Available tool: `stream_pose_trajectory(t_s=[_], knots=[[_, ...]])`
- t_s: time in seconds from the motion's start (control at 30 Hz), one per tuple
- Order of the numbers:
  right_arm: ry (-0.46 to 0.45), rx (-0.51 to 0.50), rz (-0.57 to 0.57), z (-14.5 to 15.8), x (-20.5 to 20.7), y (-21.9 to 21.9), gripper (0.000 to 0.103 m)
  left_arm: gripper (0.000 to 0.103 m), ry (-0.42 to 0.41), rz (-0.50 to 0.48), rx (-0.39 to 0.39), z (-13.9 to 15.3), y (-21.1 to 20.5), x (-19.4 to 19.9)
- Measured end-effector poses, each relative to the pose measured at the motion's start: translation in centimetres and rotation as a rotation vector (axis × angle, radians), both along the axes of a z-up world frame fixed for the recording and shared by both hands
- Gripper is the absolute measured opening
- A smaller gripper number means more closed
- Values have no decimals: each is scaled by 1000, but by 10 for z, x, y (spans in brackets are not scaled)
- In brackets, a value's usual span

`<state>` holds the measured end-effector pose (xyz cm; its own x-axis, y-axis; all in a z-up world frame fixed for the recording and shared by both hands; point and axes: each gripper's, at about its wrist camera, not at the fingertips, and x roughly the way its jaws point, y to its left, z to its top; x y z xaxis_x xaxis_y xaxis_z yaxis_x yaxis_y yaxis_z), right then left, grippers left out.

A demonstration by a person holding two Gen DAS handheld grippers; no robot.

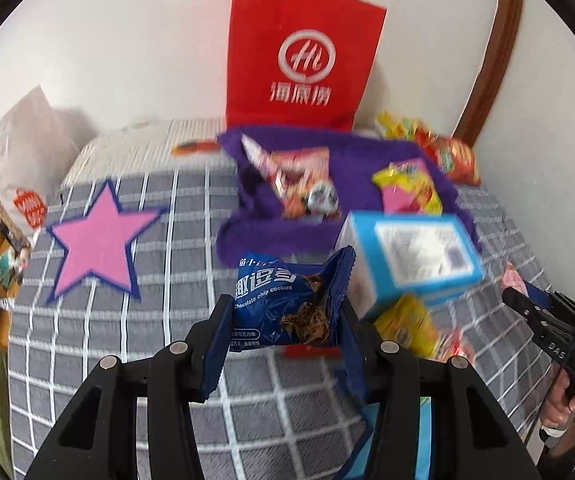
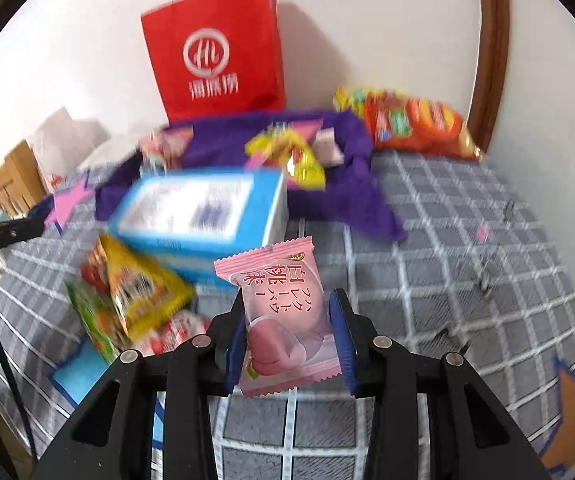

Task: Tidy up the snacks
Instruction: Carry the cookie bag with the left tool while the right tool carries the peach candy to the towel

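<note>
While both packets hang above the checked bed cover (image 2: 467, 240), the risk is a drop — the left gripper (image 1: 287, 320) clamps the blue cookie packet (image 1: 287, 304) only by its crinkly sides, and the right gripper (image 2: 287, 336) pinches the slick pink peach packet (image 2: 283, 312). Ahead, the red paper bag (image 1: 303, 56) stands against the wall; the purple cloth (image 1: 351, 152) holds sorted snacks, and the blue box (image 1: 415, 256) blocks the straight path there — yellow packets (image 2: 143, 288) crowd beside it

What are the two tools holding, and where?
Left tool: blue cookie packet, pinched at its side edges. Right tool: pink peach packet, by its sides.
</note>
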<state>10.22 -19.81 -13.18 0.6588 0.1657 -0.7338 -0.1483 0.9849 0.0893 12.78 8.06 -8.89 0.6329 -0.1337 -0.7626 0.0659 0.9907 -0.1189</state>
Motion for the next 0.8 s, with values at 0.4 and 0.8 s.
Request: stream_pose_trajectory(t_s=[0.4, 0.8], knots=[[-85, -12, -36, 81, 73, -8, 39, 47, -59, 25, -6, 47, -25, 63], [-87, 32, -7, 105, 152, 18, 39, 47, -60, 61, 8, 60, -24, 117]])
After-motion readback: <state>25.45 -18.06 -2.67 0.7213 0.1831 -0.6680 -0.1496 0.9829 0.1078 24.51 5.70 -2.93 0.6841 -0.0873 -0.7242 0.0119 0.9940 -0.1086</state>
